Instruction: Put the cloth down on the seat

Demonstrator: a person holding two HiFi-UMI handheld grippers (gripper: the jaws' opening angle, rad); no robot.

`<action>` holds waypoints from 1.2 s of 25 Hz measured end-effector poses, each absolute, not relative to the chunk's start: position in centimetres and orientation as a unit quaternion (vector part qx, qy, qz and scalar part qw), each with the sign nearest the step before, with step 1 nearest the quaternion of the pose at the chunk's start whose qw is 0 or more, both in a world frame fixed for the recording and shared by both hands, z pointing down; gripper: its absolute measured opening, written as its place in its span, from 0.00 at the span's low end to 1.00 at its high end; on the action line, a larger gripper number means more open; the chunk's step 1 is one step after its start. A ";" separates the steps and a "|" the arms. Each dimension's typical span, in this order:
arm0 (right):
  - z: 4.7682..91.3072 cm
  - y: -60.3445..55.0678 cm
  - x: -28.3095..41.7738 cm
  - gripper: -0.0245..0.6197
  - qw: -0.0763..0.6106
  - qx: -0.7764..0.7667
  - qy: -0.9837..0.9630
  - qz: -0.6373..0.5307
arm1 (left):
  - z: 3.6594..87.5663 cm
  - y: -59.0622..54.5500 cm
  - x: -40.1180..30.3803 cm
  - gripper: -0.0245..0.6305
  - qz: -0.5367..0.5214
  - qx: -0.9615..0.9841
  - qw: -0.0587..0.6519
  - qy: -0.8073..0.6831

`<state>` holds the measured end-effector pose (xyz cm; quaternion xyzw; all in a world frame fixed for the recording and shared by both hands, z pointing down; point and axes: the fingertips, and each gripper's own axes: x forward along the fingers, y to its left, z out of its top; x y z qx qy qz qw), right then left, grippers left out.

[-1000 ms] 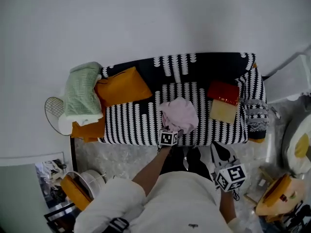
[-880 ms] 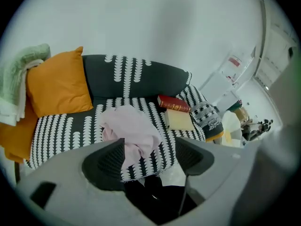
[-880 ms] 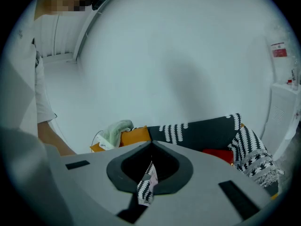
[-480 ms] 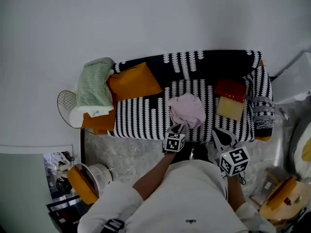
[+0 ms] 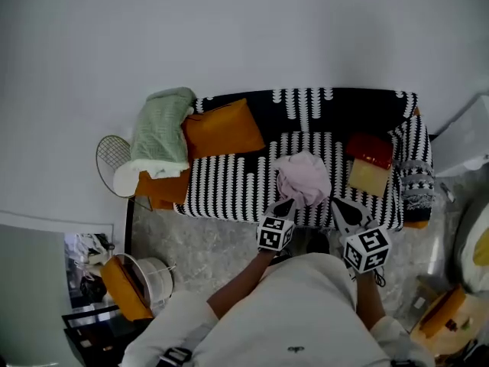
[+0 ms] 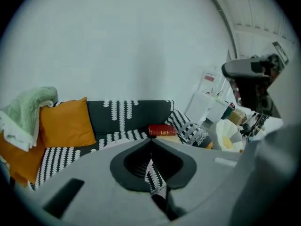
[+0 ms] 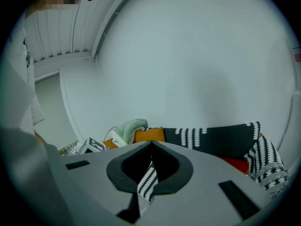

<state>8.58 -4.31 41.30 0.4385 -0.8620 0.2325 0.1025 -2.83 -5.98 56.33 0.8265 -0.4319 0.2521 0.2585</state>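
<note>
The pink cloth (image 5: 303,178) lies bunched on the striped seat (image 5: 221,189), near its front edge, between the orange cushion (image 5: 223,127) and the red book (image 5: 372,150); it looks already set down and let go. The left gripper (image 5: 284,204), just in front of it, has just been closing, and its 2 jaws meet on nothing. The right gripper (image 5: 345,209) is likewise closed and empty. No writing is legible; only the cubes' square markers show.

Head view looks steeply down on the sofa (image 5: 221,189); 2 gripper views face it from low, nearby.
</note>
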 end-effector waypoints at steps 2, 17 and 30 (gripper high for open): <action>41.4 -3.1 7.2 0.05 0.107 0.440 -0.861 0.232 | 55.1 -4.7 -3.9 0.06 0.231 0.833 0.259 -0.431; 42.9 10.5 -4.0 0.05 0.150 0.475 -0.834 0.237 | 48.3 8.7 -13.7 0.06 0.134 0.883 0.264 -0.366; 38.7 12.3 -5.5 0.05 0.084 0.448 -0.867 0.200 | 43.2 11.6 -13.4 0.06 0.087 0.895 0.238 -0.368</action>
